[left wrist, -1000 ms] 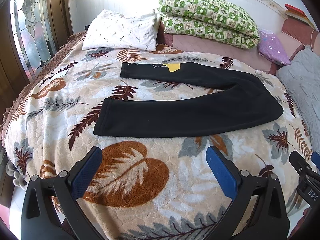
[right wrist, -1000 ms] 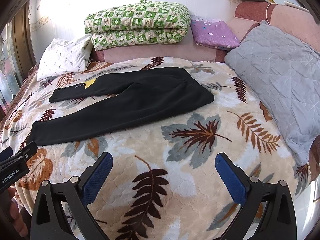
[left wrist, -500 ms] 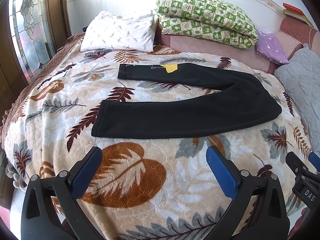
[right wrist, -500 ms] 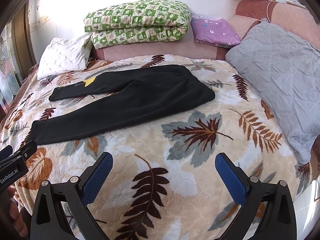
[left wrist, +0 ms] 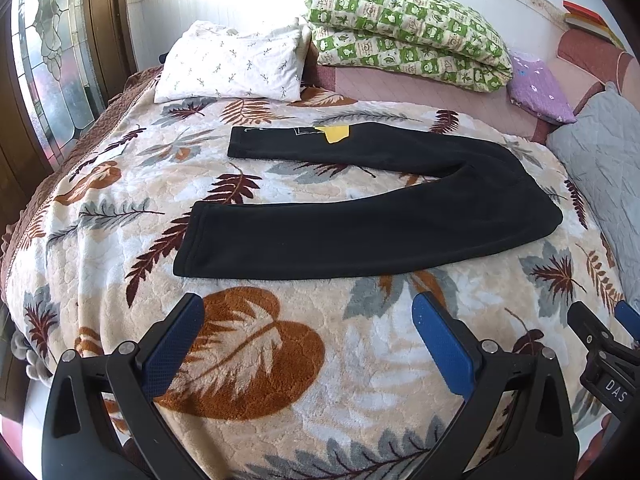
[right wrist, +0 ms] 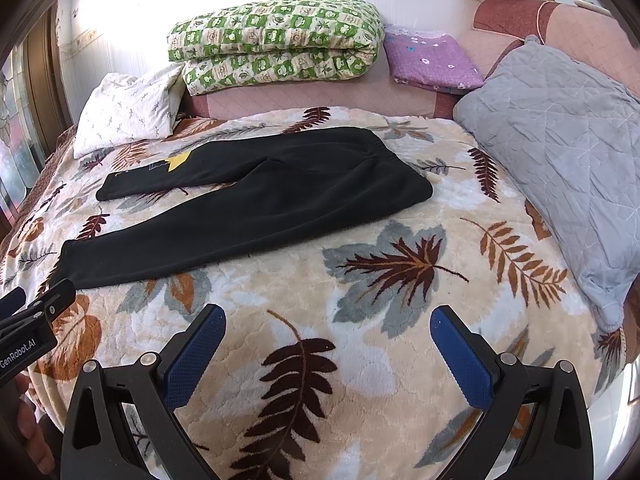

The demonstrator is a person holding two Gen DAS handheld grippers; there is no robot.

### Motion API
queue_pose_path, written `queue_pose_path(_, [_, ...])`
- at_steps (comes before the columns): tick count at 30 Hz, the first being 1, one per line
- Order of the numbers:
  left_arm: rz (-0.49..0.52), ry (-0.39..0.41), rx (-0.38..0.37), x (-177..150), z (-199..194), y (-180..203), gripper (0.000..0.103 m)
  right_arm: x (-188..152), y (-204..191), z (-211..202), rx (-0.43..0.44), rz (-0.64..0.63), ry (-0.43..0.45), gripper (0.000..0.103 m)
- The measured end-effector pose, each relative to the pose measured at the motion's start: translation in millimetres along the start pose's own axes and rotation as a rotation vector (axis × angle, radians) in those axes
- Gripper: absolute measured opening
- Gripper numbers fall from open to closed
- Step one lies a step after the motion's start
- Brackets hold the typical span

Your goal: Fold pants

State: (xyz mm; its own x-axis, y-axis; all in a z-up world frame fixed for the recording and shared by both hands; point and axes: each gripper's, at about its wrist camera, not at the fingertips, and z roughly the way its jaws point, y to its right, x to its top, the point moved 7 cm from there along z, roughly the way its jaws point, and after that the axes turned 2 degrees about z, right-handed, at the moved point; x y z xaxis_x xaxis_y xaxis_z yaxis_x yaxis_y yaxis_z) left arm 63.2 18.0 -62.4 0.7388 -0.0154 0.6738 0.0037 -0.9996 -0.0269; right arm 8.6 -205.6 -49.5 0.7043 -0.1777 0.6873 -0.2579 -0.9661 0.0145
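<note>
- Bedroom setting: a bed [left wrist: 280, 360] covered by a plush blanket with a leaf print serves as the work surface.
- Black pants [left wrist: 360, 232] lie flat near the middle of the blanket, unfolded, legs spread in a V toward the left and the waistband [right wrist: 400, 168] toward the right; a yellow patch [left wrist: 336, 134] marks the far leg.
- Left gripper [left wrist: 308, 336] hovers over bare blanket just short of the near leg's cuff [left wrist: 188, 248], jaws wide apart and holding nothing.
- Right gripper [right wrist: 326, 344] hangs over the blanket nearer the waistband, well apart from it, jaws likewise spread wide and empty.
- Likely next: each gripper reaches an end of the near leg to bring it over the far one.
- Risks: the deep pile could get pinched along with the cloth, dragging the blanket; a bite on only the top layer would let the leg sag and twist; uneven lifting would leave the legs misaligned.
- Behind lie a white pillow [left wrist: 236, 64], a green checked quilt [right wrist: 276, 40], a purple cushion [right wrist: 432, 60] and a grey pillow [right wrist: 560, 152].
</note>
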Motion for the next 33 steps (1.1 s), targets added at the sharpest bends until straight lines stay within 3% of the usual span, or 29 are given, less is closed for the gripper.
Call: queue_pose_path(33, [0.026, -0.027, -0.008, 2.3, 16.0, 9.3, 0.103, 4.1, -3.2, 13.4, 0.018, -0.023, -0.028, 0.103])
